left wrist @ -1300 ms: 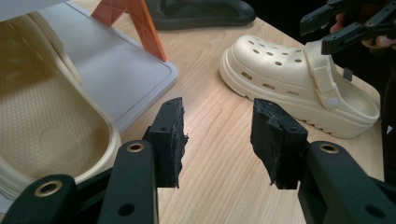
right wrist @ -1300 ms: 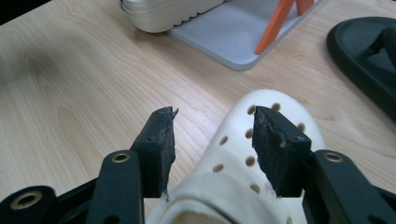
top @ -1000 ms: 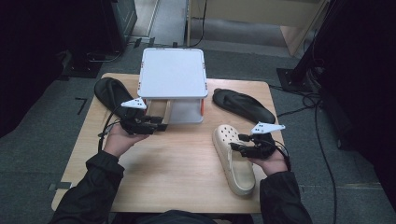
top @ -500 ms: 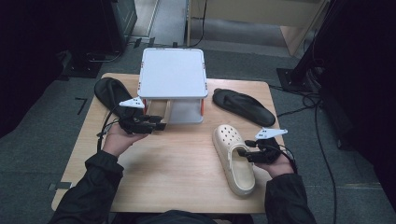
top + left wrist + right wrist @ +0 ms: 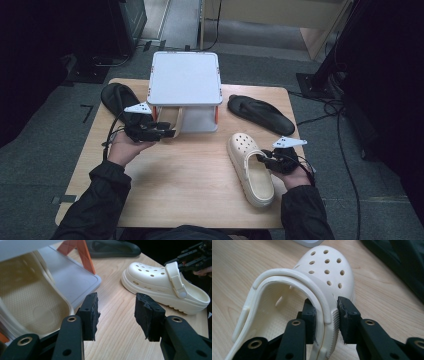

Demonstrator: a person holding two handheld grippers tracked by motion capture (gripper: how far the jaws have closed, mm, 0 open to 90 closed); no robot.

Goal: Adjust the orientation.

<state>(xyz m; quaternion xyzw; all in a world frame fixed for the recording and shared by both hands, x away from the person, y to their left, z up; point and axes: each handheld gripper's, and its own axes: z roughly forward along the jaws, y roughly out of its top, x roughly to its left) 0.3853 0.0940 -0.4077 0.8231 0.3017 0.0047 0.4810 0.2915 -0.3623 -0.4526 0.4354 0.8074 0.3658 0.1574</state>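
A cream clog lies on the wooden table at the right, toe pointing away. My right gripper is shut on the clog's right side wall and heel strap, one jaw inside and one outside. A second cream clog sits on the lower tray of a white rack with orange legs. My left gripper stands open just in front of that clog's heel, with nothing between its jaws; from above, the left gripper is at the rack's left front corner.
A black slipper lies at the table's back left behind my left hand. Another black slipper lies at the back right, just beyond the held clog. Bare wood stretches across the table's middle and front.
My right hand has slid slightly toward the near edge along the clog's side. The left gripper has stayed at the rack.
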